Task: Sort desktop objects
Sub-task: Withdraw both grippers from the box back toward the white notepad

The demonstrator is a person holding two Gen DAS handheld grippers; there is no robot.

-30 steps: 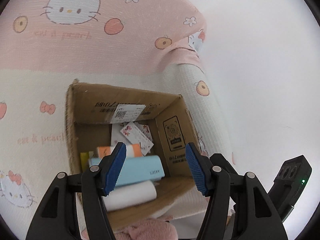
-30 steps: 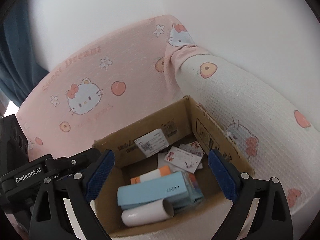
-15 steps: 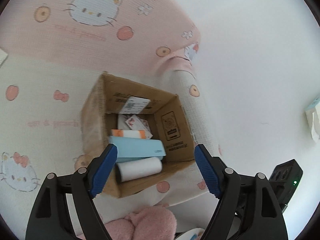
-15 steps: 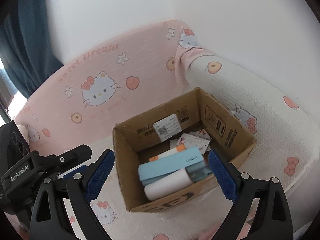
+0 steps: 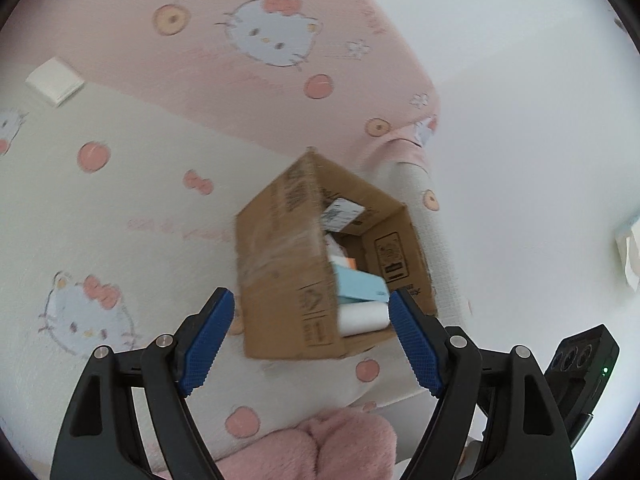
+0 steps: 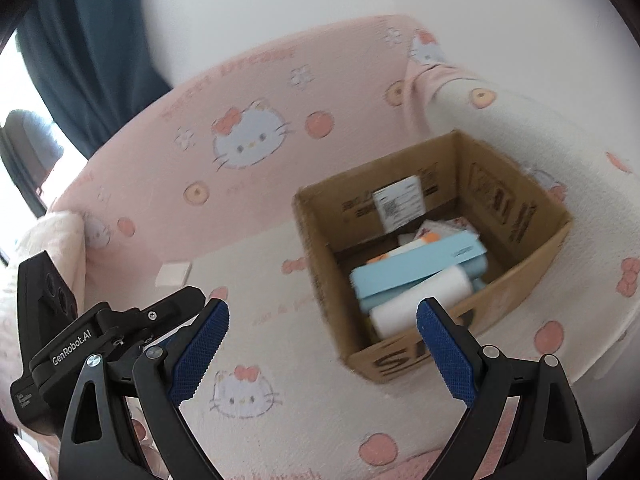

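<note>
A: Where was the white pad (image 6: pixel 173 275)?
B: Lying flat on the sofa seat (image 6: pixel 256 292), well apart from the box (image 6: pixel 516 288). It looked light and stiff; take it by an edge.
A: The tongs?
B: Left tongs (image 5: pixel 310 338) and right tongs (image 6: pixel 322 352) both gaped wide, empty.

Light: bright, even daylight — source at window (image 6: pixel 16 152), overexposed.
Blur: motion smear on cardboard box (image 5: pixel 288 264) — printing unreadable.
Edges: fisheye bending, black vignette corners.
Shadows: soft, faint.
</note>
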